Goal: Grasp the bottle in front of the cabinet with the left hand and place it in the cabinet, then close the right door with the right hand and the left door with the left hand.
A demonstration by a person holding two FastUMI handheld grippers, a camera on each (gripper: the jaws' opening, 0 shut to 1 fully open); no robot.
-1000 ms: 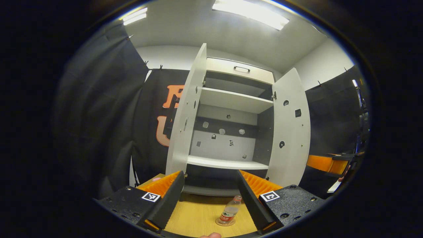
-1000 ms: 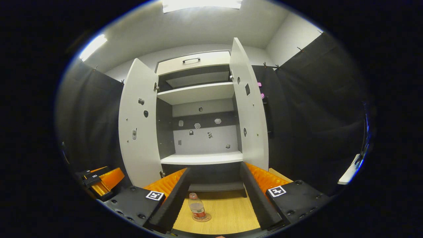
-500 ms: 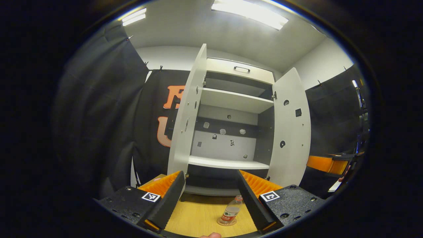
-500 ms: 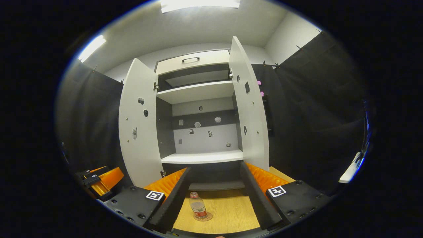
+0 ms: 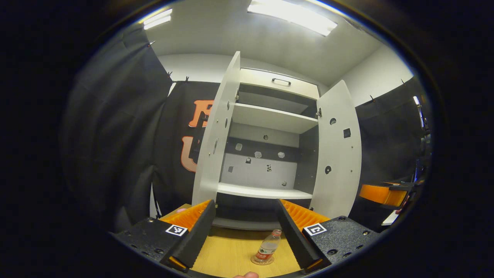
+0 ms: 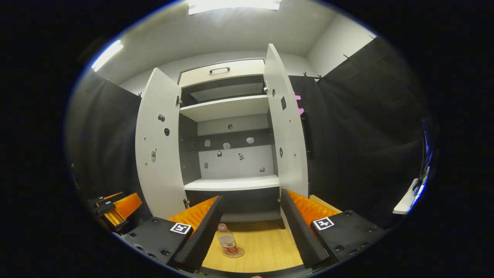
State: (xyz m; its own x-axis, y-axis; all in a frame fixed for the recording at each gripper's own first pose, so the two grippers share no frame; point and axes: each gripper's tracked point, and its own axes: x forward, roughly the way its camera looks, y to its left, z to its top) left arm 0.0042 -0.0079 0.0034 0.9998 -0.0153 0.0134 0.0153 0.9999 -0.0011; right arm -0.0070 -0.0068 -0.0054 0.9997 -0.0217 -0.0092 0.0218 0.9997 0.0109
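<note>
1. Left hand-held gripper (image 5: 244, 231) is wide open and holds nothing; over the last second it has barely shifted, with the bottle (image 5: 267, 249) sliding only slightly in its view.
2. Right hand-held gripper (image 6: 251, 227), equally spread and empty, has drifted a little too.
3. Bottle stands upright on the counter (image 5: 231, 255) in front of the cabinet (image 5: 270, 154), untouched.
4. Both doors are still open, so I judge the grasp not yet begun.
</note>
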